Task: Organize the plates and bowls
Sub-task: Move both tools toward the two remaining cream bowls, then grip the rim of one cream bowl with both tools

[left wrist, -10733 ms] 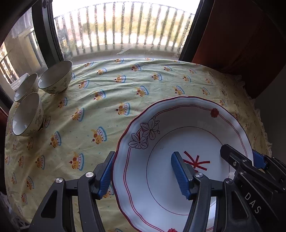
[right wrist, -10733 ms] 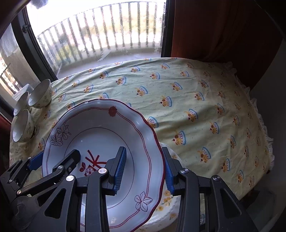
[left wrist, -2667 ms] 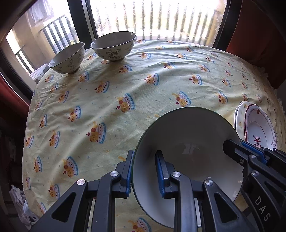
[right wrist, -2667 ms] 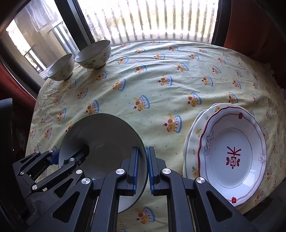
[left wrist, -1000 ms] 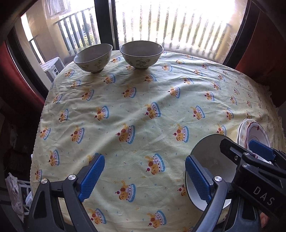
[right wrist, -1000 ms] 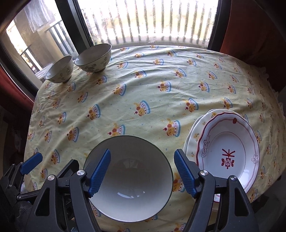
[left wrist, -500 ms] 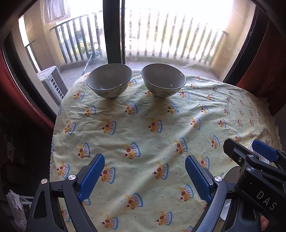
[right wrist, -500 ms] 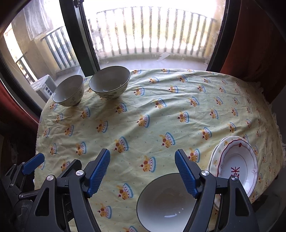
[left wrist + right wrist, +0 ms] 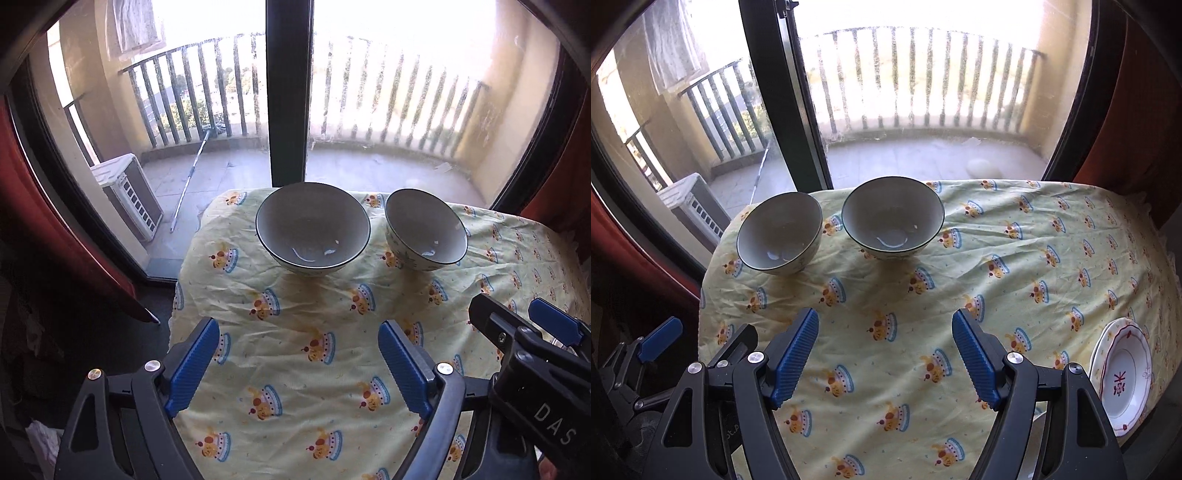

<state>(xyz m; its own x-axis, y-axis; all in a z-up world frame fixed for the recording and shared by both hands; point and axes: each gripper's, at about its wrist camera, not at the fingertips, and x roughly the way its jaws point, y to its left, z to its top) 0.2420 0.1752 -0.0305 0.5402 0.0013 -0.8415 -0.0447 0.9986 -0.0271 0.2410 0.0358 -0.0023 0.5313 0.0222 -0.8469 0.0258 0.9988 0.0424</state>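
Observation:
Two patterned bowls stand side by side at the table's far edge by the window: the left bowl [image 9: 312, 229] [image 9: 779, 234] and the right bowl [image 9: 424, 230] [image 9: 892, 219]. My left gripper [image 9: 297, 343] hangs over the cloth short of the left bowl; its jaws are closing with nothing between them. My right gripper [image 9: 884, 332] is open and empty, short of the right bowl. A stack of red-rimmed plates [image 9: 1123, 373] lies at the right edge.
The table wears a yellow cloth [image 9: 314, 302] with a crown print. Behind the bowls is a dark window frame [image 9: 286, 92], with a balcony railing outside. Red curtains flank the window. The table edge drops off at the left.
Both grippers have moved forward over the cloth toward the two bowls by the window. The plain bowl they stood over has slipped out of view below, and the plates have shrunk to the right.

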